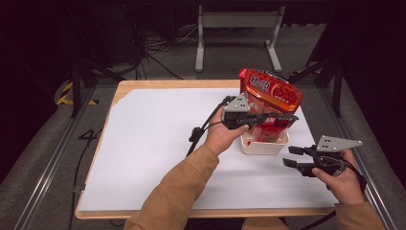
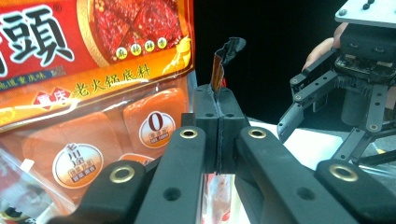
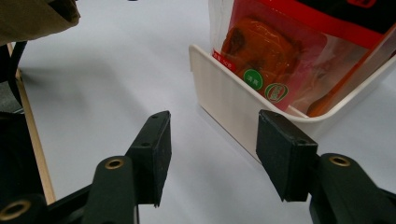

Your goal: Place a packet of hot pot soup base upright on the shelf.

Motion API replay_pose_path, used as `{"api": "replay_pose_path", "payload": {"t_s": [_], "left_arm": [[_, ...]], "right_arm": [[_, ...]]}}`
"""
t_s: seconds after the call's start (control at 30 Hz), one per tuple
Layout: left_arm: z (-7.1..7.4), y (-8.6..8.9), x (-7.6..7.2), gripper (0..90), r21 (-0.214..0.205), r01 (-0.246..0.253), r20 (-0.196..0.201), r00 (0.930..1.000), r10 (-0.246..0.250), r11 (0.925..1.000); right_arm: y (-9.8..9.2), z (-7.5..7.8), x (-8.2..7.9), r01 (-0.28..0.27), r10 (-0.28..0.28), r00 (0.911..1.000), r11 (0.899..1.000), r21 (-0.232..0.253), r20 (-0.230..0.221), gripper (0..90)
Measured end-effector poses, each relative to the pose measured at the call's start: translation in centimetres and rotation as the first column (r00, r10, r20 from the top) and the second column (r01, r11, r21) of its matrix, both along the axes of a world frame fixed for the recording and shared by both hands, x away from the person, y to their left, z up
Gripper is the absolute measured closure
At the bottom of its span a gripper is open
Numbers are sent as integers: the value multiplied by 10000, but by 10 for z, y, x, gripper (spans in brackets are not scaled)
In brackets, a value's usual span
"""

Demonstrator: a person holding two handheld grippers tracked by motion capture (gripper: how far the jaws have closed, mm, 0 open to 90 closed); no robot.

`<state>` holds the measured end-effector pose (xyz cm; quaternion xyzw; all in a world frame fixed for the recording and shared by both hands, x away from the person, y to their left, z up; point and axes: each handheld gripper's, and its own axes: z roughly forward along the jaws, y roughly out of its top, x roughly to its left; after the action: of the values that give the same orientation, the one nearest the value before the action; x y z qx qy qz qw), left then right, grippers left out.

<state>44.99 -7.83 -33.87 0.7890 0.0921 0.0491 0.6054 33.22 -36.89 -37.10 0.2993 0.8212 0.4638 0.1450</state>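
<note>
One white-covered wooden tabletop [image 1: 158,143] carries everything in front of me. Toward its far right side stands a large red and orange plastic pouch of hotpot soup base [image 1: 270,96], upright in a small white plastic tub [image 1: 263,145]. My left gripper [image 1: 288,117] has its jaws pressed together on the thin side seam of that pouch [image 2: 218,70]. My right gripper [image 1: 290,156] hovers just beside the tub's near right corner, its jaws parted with nothing between them.
</note>
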Motion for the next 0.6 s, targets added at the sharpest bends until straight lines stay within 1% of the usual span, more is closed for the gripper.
{"api": "replay_pose_path", "payload": {"t_s": [0.07,0.17,0.3,0.33,0.4,0.5,0.53,0.6], "left_arm": [[-1,0,0,900,54,-26,60,10000,25,10000],[-3,0,0,900,87,-49,28,10000,48,10000],[-7,0,0,899,247,-44,3,10000,44,9997],[-9,0,0,880,278,22,-145,9999,-18,9996],[-11,2,2,734,195,-222,-104,9997,224,9996],[-11,6,4,601,7,-398,-189,9990,398,9992],[-11,7,5,581,-35,-376,-125,9992,376,9993],[-9,9,4,565,-82,-370,-153,9992,369,9993]], "right_arm": [[1,-1,0,-37,37,10000,10000,-24,-32,462],[2,-1,1,-45,45,10000,10000,-43,-54,461],[2,-1,1,-81,81,9999,10000,-39,-69,458],[2,-1,1,-81,81,9999,10000,-37,-68,457],[2,-1,1,-67,67,10000,10000,-35,-68,454],[2,-1,1,-76,76,9999,10000,-53,-70,449],[2,-2,1,-76,75,9999,10000,-50,-70,447],[3,-2,1,-68,68,9999,10000,-52,-79,445]]}}
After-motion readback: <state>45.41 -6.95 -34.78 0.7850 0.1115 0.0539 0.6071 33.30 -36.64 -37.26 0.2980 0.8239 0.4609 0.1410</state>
